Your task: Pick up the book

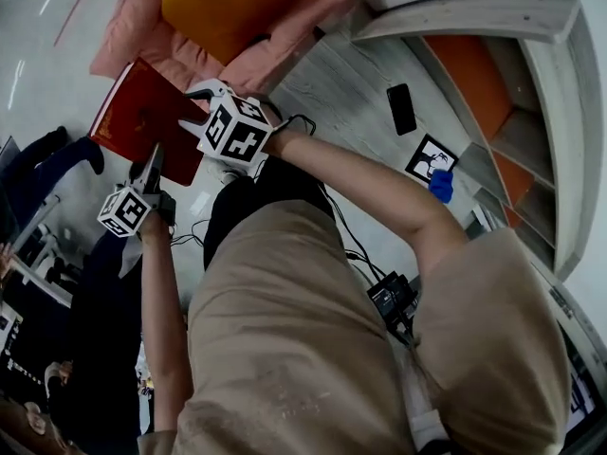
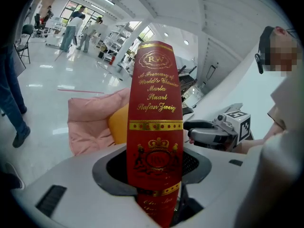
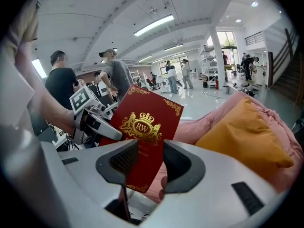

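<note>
A dark red book (image 1: 142, 114) with gold print hangs off the floor, below a pink cushion. My left gripper (image 1: 152, 162) reaches up from below and is shut on it. In the left gripper view the book's spine (image 2: 154, 108) fills the gap between the jaws and runs down into the throat. My right gripper (image 1: 197, 108) sits at the book's right edge, its marker cube close behind. In the right gripper view its jaws (image 3: 145, 160) stand apart and the book's cover (image 3: 145, 127) faces me just beyond them, with no pad pressing on it.
A pink cushion (image 1: 142, 22) with an orange pillow (image 1: 228, 8) lies beyond the book. A black phone (image 1: 401, 109), a marker card (image 1: 432, 157) and a blue item (image 1: 441, 186) lie on the floor by a white shelf (image 1: 560, 112). People stand in the hall (image 3: 59, 84).
</note>
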{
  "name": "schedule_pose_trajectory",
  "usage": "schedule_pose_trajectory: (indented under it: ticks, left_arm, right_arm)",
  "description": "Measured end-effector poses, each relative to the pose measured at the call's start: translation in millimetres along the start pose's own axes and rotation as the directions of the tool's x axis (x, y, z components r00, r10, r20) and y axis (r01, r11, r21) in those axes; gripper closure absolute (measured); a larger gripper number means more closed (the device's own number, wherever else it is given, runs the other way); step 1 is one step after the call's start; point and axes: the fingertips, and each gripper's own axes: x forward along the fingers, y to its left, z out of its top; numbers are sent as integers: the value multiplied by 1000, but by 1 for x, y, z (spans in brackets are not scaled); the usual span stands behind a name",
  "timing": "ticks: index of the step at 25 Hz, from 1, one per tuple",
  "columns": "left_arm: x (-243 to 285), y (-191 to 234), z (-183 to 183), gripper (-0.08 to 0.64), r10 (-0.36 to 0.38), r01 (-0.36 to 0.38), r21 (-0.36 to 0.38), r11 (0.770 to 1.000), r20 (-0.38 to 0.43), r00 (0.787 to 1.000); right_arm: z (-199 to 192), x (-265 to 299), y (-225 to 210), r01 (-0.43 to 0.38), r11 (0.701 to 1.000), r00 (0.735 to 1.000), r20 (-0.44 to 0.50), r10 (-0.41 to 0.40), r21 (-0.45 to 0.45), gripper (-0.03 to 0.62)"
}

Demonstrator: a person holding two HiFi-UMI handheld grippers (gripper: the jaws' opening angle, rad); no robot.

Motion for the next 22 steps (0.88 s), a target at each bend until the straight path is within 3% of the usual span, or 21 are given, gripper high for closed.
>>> schedule_pose_trajectory:
  ticks: [6, 16, 18, 22]
  left_arm:
    - [18, -9, 3, 324, -11, 11, -8, 1000, -16, 1000]
    - [22, -18, -3, 324, -32, 32, -13, 999, 0, 999]
    - [19, -19, -2, 324, -37, 38, -27, 999, 19, 999]
    - [3, -7, 13, 324, -16, 18, -31, 999, 78, 997]
  right_arm:
    - [-11, 7, -10, -31, 1000, 999, -24, 31, -6, 422]
    - [-1, -4, -20, -5, 1000, 1000, 2, 5, -8, 422]
    - [0, -10, -23, 24, 1000, 1000, 3, -24, -11, 482]
    - [20, -11, -29, 61, 997, 997, 48, -59, -42, 511]
